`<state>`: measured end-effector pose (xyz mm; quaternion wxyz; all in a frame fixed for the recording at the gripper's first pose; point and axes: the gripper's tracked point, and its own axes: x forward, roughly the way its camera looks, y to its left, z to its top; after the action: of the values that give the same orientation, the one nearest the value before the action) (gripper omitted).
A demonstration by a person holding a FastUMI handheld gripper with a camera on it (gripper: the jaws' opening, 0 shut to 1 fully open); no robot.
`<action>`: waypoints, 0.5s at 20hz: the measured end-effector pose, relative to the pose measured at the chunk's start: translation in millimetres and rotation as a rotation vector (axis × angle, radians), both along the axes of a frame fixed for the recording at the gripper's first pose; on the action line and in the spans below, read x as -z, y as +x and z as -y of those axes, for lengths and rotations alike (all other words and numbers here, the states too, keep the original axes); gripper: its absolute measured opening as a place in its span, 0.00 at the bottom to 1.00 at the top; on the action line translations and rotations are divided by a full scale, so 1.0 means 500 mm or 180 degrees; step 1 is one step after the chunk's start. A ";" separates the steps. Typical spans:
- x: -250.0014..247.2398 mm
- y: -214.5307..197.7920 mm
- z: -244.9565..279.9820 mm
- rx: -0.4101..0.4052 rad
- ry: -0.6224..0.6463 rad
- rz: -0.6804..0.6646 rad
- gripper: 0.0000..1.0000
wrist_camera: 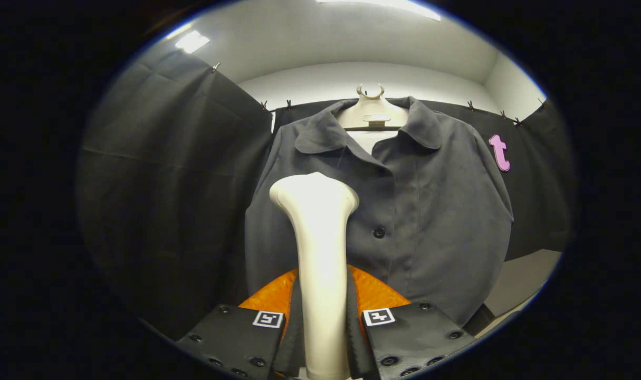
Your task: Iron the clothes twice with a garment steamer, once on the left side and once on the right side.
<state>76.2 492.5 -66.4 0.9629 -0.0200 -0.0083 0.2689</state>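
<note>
Tongs (322, 338) clenched on steamer (320, 253), upright between the fingers. Head sits against the shirt (431, 211) left of the buttons, chest height; contact looks likely, hard to confirm. Left-side pass in hand. Next: steady stroke along that panel, then other side.

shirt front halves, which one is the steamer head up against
The half behind the steamer held by the hand-held gripper; the half past the button placket is uncovered.
</note>
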 end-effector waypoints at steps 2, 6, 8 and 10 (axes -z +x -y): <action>0.004 0.003 0.001 0.0061 -0.0077 0.0076 0.41; 0.007 0.000 0.002 0.0075 -0.0100 0.0099 0.41; 0.012 -0.005 0.002 0.0044 -0.0089 0.0065 0.41; 0.022 -0.008 0.007 0.0041 -0.0092 0.0029 0.41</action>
<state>72.2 489.1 -77.4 0.9642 -0.0352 -0.0086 0.2627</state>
